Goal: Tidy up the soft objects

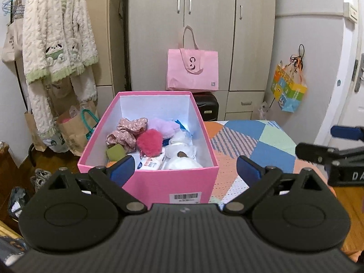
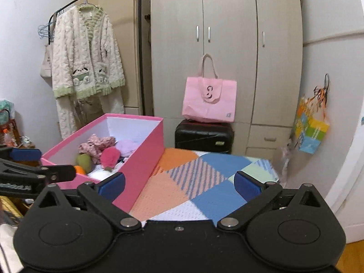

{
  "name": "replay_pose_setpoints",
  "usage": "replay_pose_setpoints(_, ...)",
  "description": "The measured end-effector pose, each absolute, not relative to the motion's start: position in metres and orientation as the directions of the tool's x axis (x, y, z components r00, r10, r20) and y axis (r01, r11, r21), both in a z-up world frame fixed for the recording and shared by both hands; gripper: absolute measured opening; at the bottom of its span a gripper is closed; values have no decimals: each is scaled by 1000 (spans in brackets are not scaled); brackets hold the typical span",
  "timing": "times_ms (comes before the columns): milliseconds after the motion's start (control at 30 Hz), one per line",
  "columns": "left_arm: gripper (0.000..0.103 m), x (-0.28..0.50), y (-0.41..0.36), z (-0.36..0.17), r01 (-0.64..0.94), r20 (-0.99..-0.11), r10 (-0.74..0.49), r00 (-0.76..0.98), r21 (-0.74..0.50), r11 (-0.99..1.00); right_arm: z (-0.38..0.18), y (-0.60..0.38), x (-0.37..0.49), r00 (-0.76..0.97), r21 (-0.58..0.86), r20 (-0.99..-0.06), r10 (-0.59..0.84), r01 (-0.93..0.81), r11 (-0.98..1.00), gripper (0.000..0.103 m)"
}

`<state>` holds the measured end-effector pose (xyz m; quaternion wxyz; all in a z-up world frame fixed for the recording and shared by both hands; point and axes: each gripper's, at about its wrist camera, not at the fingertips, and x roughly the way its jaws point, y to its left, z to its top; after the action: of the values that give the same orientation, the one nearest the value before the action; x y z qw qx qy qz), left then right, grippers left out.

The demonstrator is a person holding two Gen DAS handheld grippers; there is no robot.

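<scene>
Right now I see the wardrobe (image 2: 225, 52) filling the back wall, a fleecy robe (image 2: 87, 61) on a rail to its left and a pink bag (image 2: 209, 101) on a black case (image 2: 203, 137). Nearer, a patchwork cloth (image 2: 193, 182) covers the table, bare of loose items. On it sits the pink box (image 1: 147, 177), holding the soft things: a floral scrunchie (image 1: 127, 132), a pink pompom (image 1: 150, 142), white padding (image 1: 182, 159). I judge them light, squashy and harmless to squeeze; I would pinch each by its bulk. My left tongs (image 1: 184, 170) are spread wide before the box, empty. My right tongs (image 2: 179, 183) are likewise spread over the cloth, holding nothing.
</scene>
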<state>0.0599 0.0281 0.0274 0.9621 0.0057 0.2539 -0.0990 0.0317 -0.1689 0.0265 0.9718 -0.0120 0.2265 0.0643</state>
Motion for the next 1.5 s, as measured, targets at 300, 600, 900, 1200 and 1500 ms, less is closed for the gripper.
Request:
replay_pose_setpoints(300, 97, 50, 12, 18, 259, -509, -232, 829, -18, 966, 22, -163, 16, 900, -33, -430, 68, -91, 995, 103)
replay_pose_setpoints(600, 97, 45, 16, 19, 211, -499, -194, 844, -22, 977, 23, -171, 7, 904, -8, -426, 44, -52, 999, 103)
replay_pose_setpoints(900, 97, 36, 21, 16, 193, -476, -180, 861, -22, 981, 18, -177, 1, 903, 10, -429, 16, -13, 1000, 103)
replay_pose_setpoints(1200, 97, 34, 25, 10, 171, -462, -160, 872, -18, 985, 14, -173, -7, 910, -35, -410, -55, 44, 998, 103)
replay_pose_setpoints(1500, 97, 35, 32, 10, 120, -444, -108, 890, -2, 993, 12, -171, -10, 915, -78, -394, -85, 59, 995, 103)
